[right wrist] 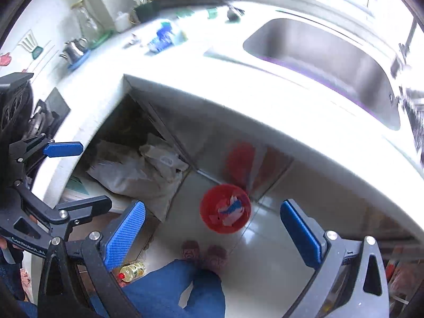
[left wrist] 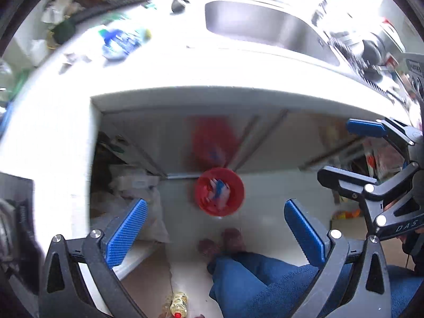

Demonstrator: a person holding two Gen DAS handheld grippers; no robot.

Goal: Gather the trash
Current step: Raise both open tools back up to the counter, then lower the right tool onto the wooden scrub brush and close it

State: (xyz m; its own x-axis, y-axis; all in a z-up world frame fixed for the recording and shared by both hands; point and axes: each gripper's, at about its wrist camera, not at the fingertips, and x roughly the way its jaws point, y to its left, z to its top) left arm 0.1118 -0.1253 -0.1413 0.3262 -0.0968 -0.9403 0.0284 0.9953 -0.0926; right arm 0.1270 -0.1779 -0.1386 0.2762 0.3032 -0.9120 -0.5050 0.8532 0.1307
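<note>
A red bin [left wrist: 219, 192] stands on the floor below the counter edge, with white and blue scraps inside it. It shows again in the right wrist view as the red bin [right wrist: 225, 208]. My left gripper [left wrist: 216, 228] hangs high above it, open, with nothing between its blue pads. My right gripper [right wrist: 213, 230] is also open and empty over the bin. Each gripper appears in the other's view: the right gripper [left wrist: 352, 156] at the right edge, the left gripper [right wrist: 76, 177] at the left edge. A blue-and-white wrapper [left wrist: 122, 42] lies on the white counter [left wrist: 185, 71], blurred, and is the wrapper [right wrist: 164, 35] in the right wrist view.
A steel sink [left wrist: 265, 26] is set in the counter, right of the wrapper. Grey sacks [right wrist: 132, 172] fill the open space under the counter. An oil bottle [right wrist: 132, 270] lies on the floor beside a person's blue trouser leg [right wrist: 172, 288] and slippers [right wrist: 204, 254].
</note>
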